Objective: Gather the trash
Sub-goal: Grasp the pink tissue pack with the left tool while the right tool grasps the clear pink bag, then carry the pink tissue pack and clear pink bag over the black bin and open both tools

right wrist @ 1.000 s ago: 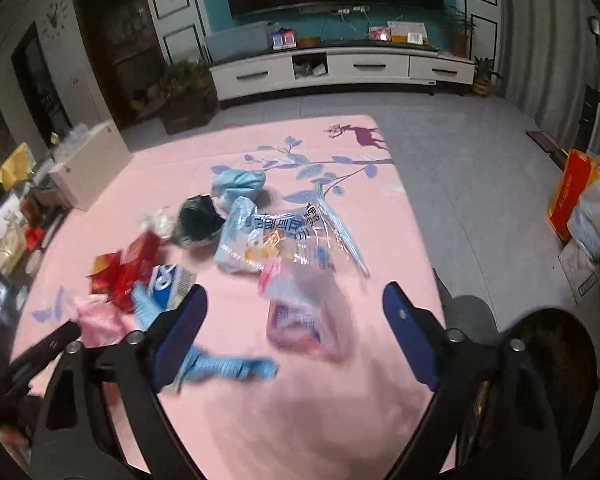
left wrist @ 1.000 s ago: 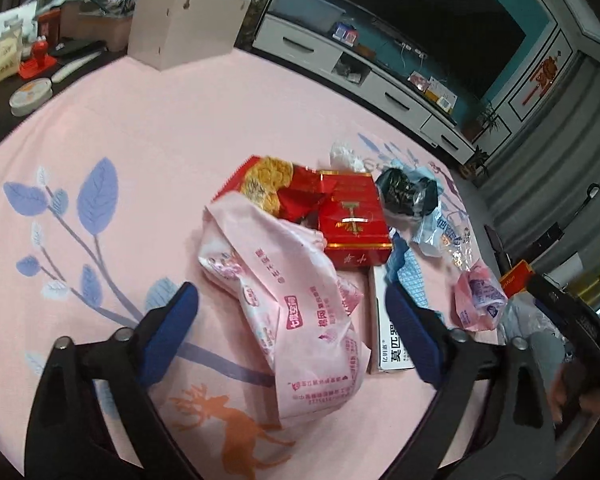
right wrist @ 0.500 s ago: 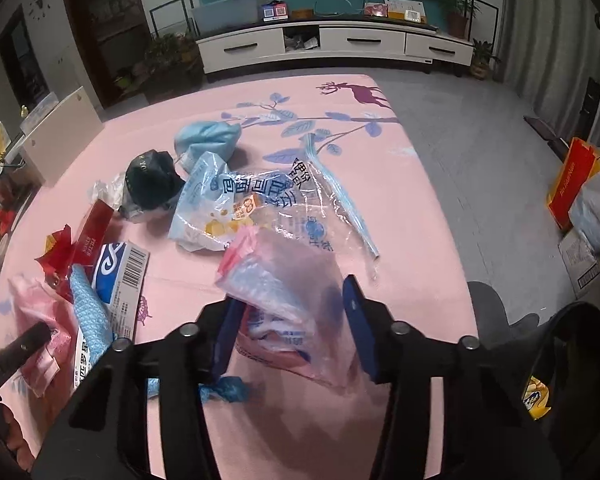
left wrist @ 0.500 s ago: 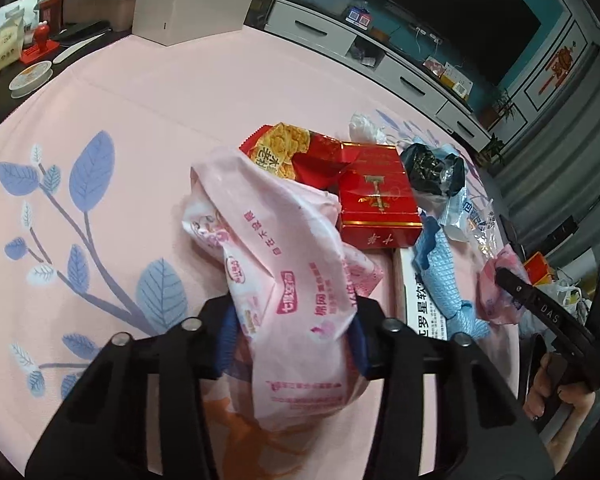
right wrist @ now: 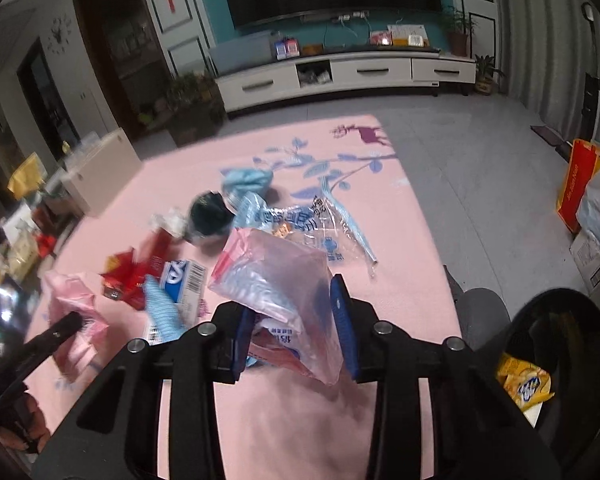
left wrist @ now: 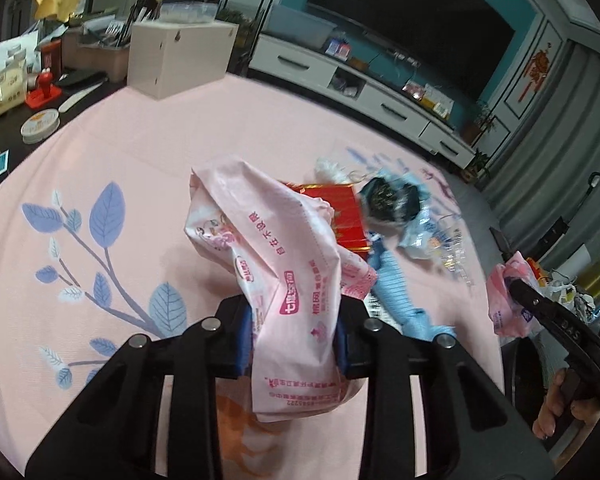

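Note:
My left gripper (left wrist: 294,320) has its jaws closing, and its blue pads press on a crumpled pink printed wrapper (left wrist: 268,248) held up off the pink mat (left wrist: 140,152). The right gripper (right wrist: 296,320) is closing too, pads pinching a translucent pink plastic bag (right wrist: 272,272) raised above the mat. Left on the mat are a red box (left wrist: 346,208), a black crumpled bag (right wrist: 208,216), a blue striped wrapper (left wrist: 396,292) and a clear printed bag (right wrist: 300,220). In the left wrist view the pink plastic bag (left wrist: 504,296) shows at the right edge.
A black bin (right wrist: 560,320) with a yellow packet (right wrist: 524,384) inside stands at the lower right of the right wrist view. A white box (left wrist: 180,56) sits at the mat's far edge beside cluttered items. A red paper bag (right wrist: 576,184) stands on the grey floor.
Both grippers went from wide open to closed on their items: left on the pink wrapper, right on the pink plastic bag. Both items have come up off the mat.

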`<state>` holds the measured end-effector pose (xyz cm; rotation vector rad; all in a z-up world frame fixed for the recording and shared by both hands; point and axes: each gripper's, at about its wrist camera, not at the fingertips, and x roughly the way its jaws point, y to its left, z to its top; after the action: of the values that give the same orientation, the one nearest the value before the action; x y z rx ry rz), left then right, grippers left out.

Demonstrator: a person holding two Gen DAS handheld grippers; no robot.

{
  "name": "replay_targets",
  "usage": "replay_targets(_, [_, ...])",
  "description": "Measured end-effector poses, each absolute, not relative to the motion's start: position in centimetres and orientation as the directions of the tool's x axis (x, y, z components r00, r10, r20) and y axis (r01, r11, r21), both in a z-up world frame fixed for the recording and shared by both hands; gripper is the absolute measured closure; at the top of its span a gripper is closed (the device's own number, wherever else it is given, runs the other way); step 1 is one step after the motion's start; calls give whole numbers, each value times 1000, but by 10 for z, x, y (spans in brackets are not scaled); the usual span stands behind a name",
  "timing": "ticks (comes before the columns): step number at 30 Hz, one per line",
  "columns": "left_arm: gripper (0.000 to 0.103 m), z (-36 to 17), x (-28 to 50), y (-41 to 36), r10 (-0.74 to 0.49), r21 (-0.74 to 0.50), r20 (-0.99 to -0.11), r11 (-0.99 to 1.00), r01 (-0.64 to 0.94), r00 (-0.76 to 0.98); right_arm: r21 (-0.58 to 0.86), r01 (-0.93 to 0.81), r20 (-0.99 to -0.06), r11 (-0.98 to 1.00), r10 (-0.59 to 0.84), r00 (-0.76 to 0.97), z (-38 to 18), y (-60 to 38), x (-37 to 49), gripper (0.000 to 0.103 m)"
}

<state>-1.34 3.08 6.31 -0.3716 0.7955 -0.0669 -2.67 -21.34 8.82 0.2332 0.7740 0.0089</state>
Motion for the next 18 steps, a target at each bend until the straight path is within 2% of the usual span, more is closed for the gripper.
replay_targets(8, [71, 85, -38, 4, -264, -349, -636, 936, 34, 725, 300, 119, -679, 947, 124, 724, 85, -224, -75, 65])
replay_targets(18, [71, 132, -75, -54, -381, -376, -540, 907, 190, 750, 317, 96, -578, 944, 111, 809, 135, -239, -111, 65])
